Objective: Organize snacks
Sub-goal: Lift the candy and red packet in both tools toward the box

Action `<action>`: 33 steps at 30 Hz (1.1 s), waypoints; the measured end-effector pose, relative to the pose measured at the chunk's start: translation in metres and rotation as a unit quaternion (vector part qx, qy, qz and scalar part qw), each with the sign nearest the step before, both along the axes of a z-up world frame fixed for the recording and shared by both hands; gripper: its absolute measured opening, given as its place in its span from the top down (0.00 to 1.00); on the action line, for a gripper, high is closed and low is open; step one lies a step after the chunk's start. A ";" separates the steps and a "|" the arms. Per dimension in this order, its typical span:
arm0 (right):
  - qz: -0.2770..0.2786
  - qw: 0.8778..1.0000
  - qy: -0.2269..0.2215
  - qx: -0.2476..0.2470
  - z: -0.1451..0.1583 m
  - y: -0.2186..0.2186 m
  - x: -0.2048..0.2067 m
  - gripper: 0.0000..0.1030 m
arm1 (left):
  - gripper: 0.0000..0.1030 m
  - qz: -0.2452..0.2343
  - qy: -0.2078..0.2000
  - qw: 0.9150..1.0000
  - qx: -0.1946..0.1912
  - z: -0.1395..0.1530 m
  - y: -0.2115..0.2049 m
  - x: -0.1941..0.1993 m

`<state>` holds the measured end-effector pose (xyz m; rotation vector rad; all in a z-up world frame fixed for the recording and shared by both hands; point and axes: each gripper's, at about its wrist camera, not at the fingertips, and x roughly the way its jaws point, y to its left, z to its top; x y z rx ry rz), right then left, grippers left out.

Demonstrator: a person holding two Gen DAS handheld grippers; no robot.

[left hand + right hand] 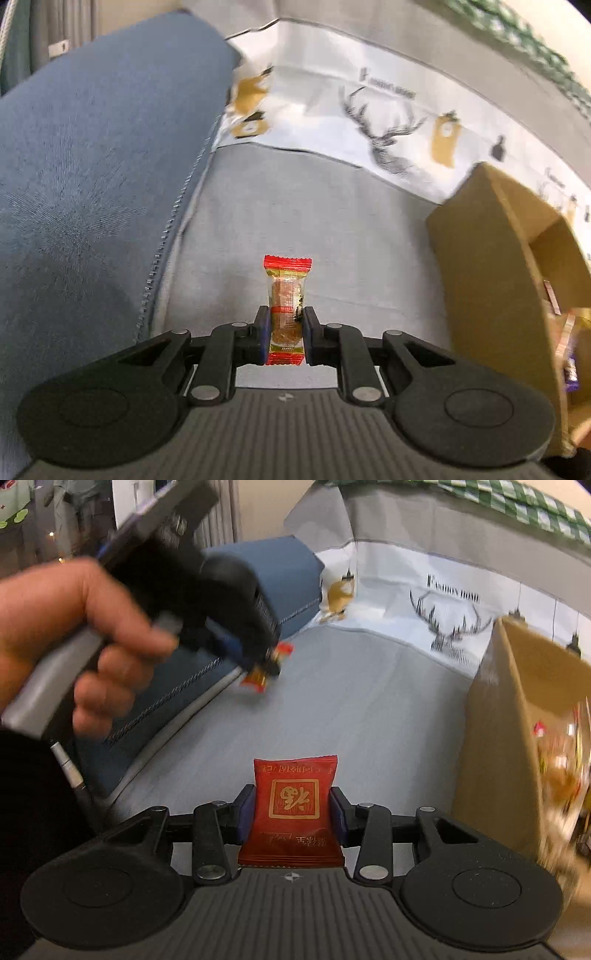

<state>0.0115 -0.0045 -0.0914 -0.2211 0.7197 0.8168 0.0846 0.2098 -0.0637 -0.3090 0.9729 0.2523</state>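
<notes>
My left gripper (285,325) is shut on a small clear-wrapped brown candy with red ends (287,306), held upright above the grey sofa seat (314,206). In the right wrist view that same left gripper (267,664) appears at upper left, gripped by a hand (74,642), with the candy (258,677) between its tips. My right gripper (293,812) is shut on a dark red snack packet with gold characters (294,805), its pads pressing both side edges. An open cardboard box (495,258) with several wrapped snacks inside stands to the right, and shows again as the box (506,731) in the right wrist view.
A blue cushion (92,166) lies along the left side of the seat, seen also as the cushion (258,576) behind the left hand. A white throw printed with deer and gold tags (388,122) drapes the sofa back. A green checked cloth (498,498) lies above it.
</notes>
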 end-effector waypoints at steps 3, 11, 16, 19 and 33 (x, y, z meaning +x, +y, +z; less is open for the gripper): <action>-0.001 1.000 0.011 0.001 -0.009 -0.003 -0.004 0.58 | 0.82 -0.022 -0.018 1.000 0.012 0.007 -0.016 -0.012; -0.011 1.000 0.012 -0.017 -0.024 -0.002 0.001 0.58 | 0.82 0.000 -0.034 0.999 -0.003 -0.023 -0.017 -0.046; -0.011 1.000 0.012 -0.016 -0.024 -0.005 0.002 0.58 | 0.82 0.027 -0.046 0.998 -0.044 -0.018 -0.008 -0.053; -0.014 1.000 0.011 -0.018 -0.025 -0.004 0.004 0.58 | 0.82 0.026 -0.052 0.997 -0.042 -0.017 -0.014 -0.058; -0.026 0.999 0.021 -0.029 -0.031 -0.004 0.009 0.57 | 0.82 0.050 -0.031 0.997 -0.052 -0.035 -0.022 -0.067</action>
